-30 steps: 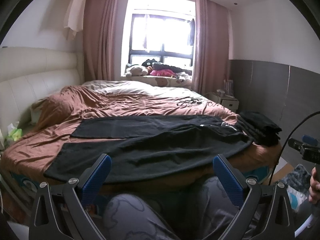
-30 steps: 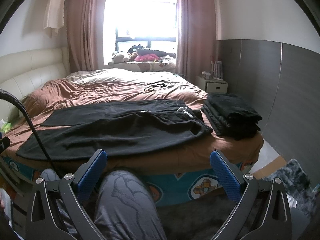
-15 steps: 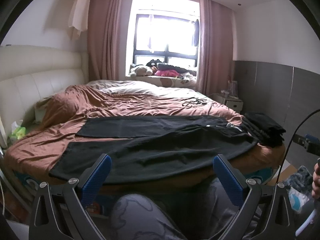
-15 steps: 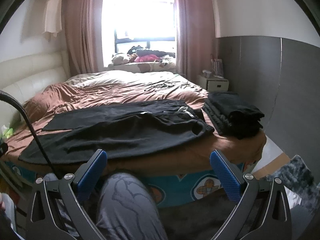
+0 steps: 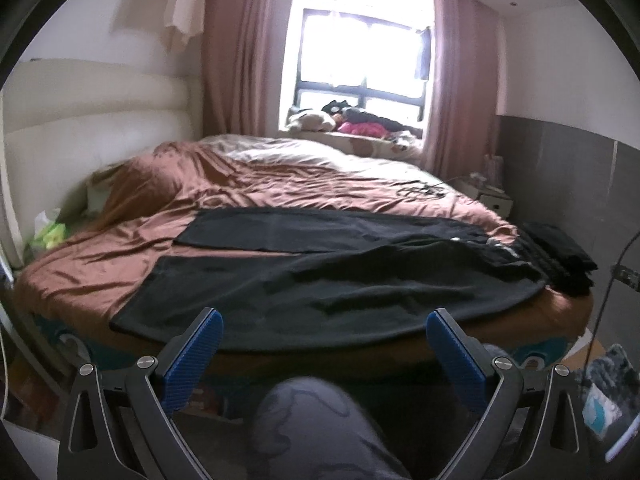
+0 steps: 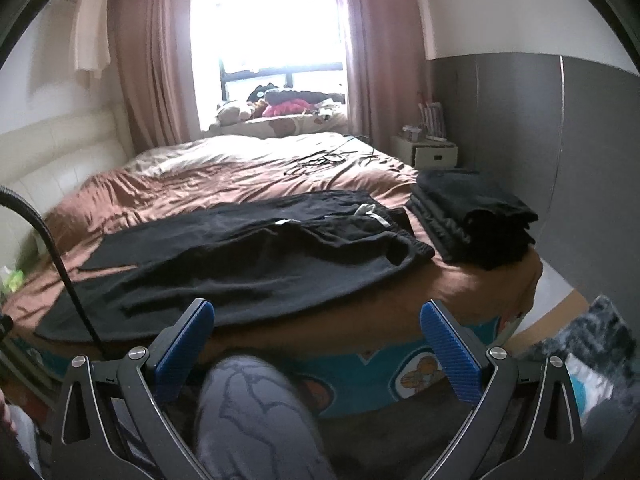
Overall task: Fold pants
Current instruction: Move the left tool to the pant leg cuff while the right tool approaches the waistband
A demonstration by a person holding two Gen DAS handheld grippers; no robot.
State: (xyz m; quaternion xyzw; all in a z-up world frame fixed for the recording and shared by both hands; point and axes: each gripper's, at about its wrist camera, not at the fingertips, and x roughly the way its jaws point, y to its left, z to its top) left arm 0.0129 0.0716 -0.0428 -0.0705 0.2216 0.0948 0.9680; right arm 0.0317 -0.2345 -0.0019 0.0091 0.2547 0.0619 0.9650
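The black pants (image 5: 340,280) lie spread flat across the near part of the bed (image 5: 100,276), legs running toward the headboard side and splayed apart, the drawstring waistband (image 6: 372,216) toward the foot end, the nearer leg's edge reaching the mattress edge. Just beside the waistband sits a stack of folded dark clothes (image 6: 476,216); bare brown sheet stretches beyond. The left hand-held gripper (image 5: 324,344) and right hand-held gripper (image 6: 316,340) hang off the bed's edge, jaws wide apart and empty, above the person's knee (image 6: 248,404).
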